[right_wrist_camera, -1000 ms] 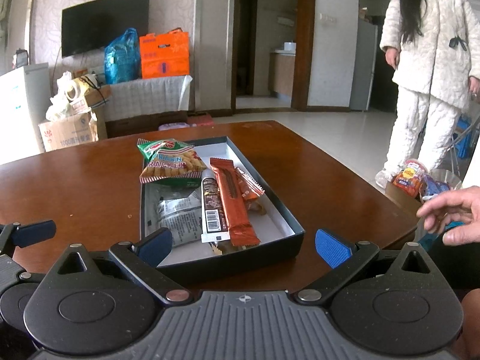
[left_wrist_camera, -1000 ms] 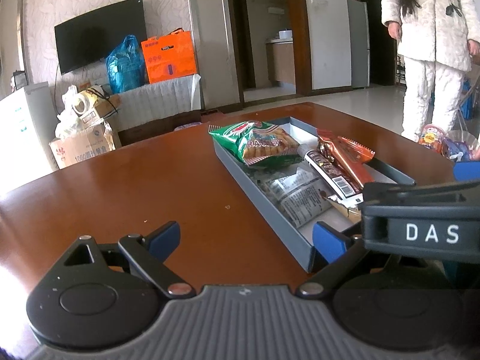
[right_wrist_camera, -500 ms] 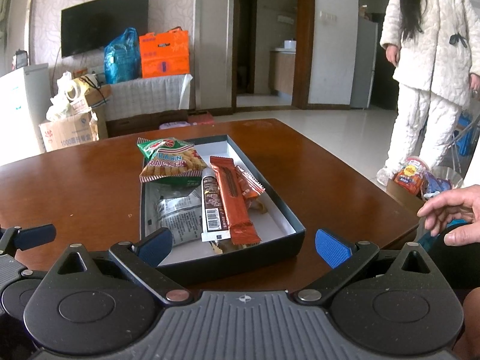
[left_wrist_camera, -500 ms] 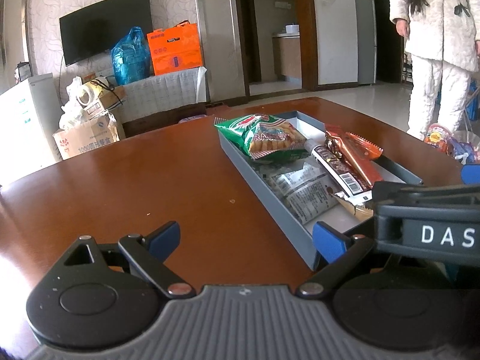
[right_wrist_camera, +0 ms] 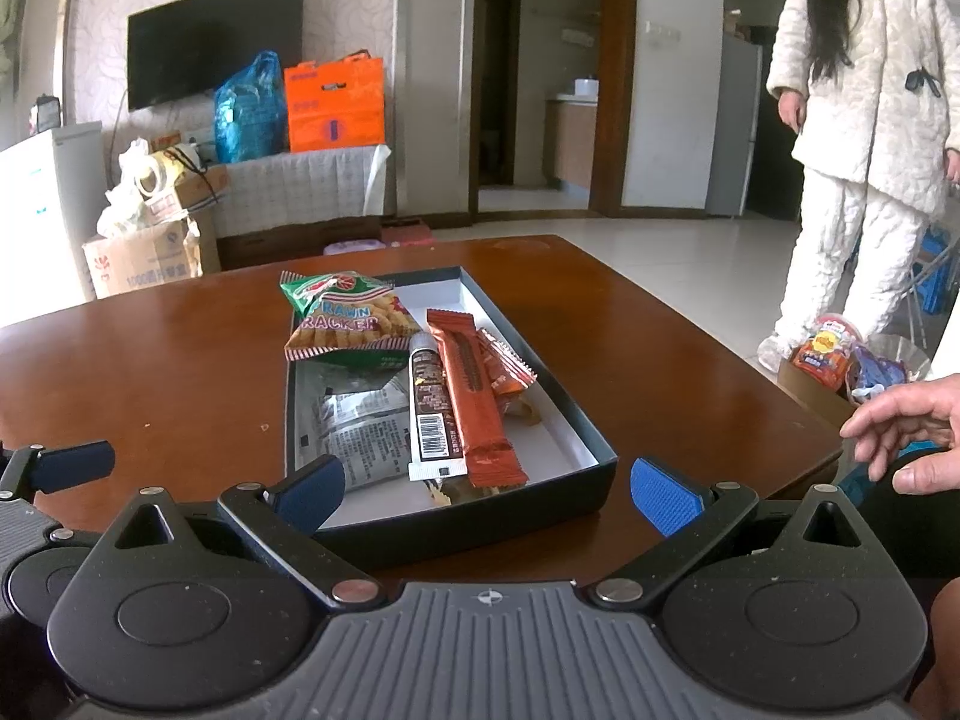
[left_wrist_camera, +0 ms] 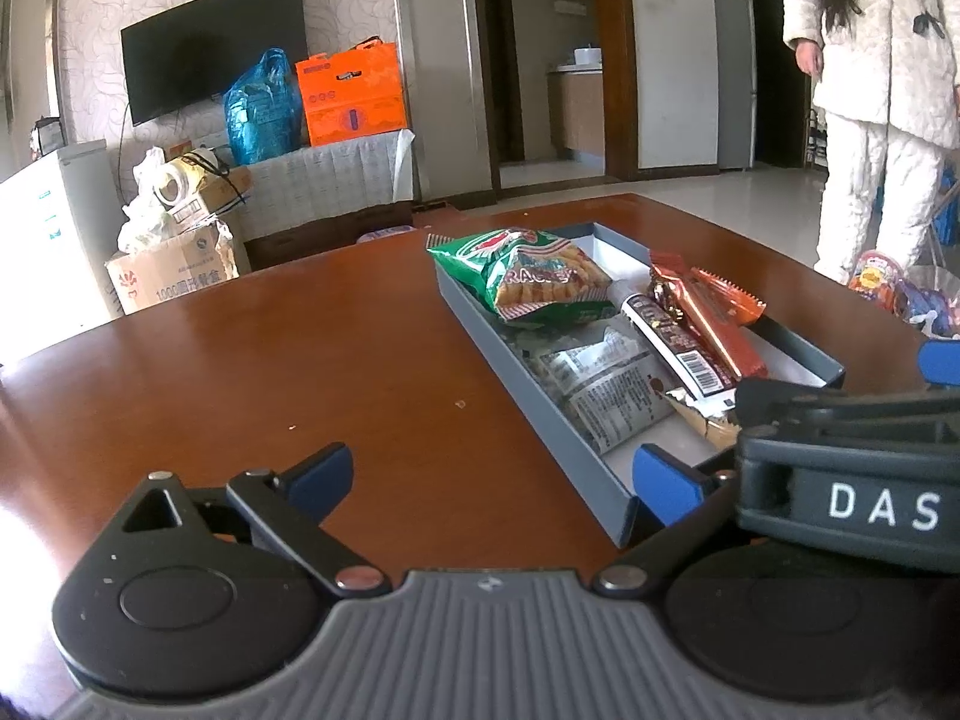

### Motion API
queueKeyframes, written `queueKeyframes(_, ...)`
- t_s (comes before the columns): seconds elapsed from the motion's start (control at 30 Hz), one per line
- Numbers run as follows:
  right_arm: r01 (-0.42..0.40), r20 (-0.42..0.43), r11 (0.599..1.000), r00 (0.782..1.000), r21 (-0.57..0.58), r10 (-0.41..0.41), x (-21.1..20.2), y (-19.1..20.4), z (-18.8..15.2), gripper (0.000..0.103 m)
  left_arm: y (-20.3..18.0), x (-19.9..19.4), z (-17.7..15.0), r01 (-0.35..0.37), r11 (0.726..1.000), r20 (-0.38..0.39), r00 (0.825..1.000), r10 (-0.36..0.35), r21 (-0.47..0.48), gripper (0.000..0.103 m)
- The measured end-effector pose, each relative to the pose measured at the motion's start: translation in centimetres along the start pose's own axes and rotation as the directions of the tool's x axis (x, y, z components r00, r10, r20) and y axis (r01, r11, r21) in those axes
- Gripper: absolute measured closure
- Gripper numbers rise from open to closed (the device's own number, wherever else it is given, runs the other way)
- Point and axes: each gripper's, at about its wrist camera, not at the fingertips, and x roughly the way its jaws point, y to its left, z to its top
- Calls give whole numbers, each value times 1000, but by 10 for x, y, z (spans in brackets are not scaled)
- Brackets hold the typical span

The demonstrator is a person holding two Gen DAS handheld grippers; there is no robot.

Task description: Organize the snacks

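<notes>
Little has shifted since the earlier frames: our left view has crept slightly nearer the box, and the right view is unchanged. We hold both the left gripper and the right gripper with jaws apart and empty. All the snacks lie inside the box, mid-frame on the worktop: the prawn cracker bag at the far end, then a silver packet, a brown bar and an orange bar. These look light, crinkly and slippery (the puffed bag likely crushes easily), so we would pinch the sealed edges. Box walls hinder low approaches. A bystander stands upper right; a hand hovers at the right edge.
</notes>
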Motion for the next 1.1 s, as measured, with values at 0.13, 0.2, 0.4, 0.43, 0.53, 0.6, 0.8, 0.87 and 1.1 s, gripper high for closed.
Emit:
queueKeyframes(0.13, -1, -2, 1000, 1000, -4, 1, 1, 0, 0, 0, -4, -2, 0, -31, 999, 20, 999, 31, 40, 2)
queueKeyframes(0.2, -2, 0, 1000, 1000, -5, 2, 0, 1, 0, 0, -4, -3, 0, -23, 999, 18, 1000, 22, 43, 2)
queueKeyframes(0.4, -6, 7, 1000, 1000, -3, 6, 0, -1, 1, 0, -2, -1, 1, -24, 999, 16, 1000, 24, 34, 2)
queueKeyframes(0.43, -6, 7, 1000, 1000, -3, 6, 0, -1, 1, 0, -2, -1, 1, -24, 999, 17, 1000, 24, 32, 2)
queueKeyframes(0.53, -7, 7, 1000, 1000, -5, 7, 0, -1, 1, 0, -2, -2, 1, -27, 999, 20, 999, 26, 35, 2)
queueKeyframes(0.6, -8, 8, 1000, 1000, -6, 8, 0, -1, 1, 0, -1, -2, 1, -18, 999, 16, 1000, 18, 31, 2)
queueKeyframes(0.8, -8, 9, 1000, 1000, -4, 8, 0, -1, 1, 0, 2, -1, 2, -24, 1000, 7, 1000, 24, 14, 2)
queueKeyframes(0.87, -10, 10, 1000, 1000, -1, 10, 0, -1, 1, 0, 2, -2, 3, -31, 999, 6, 1000, 31, 14, 2)
queueKeyframes(1.1, -11, 14, 1000, 1000, 8, 11, -1, -2, 2, 0, 1, -2, 4, -21, 1000, 13, 1000, 21, 5, 2)
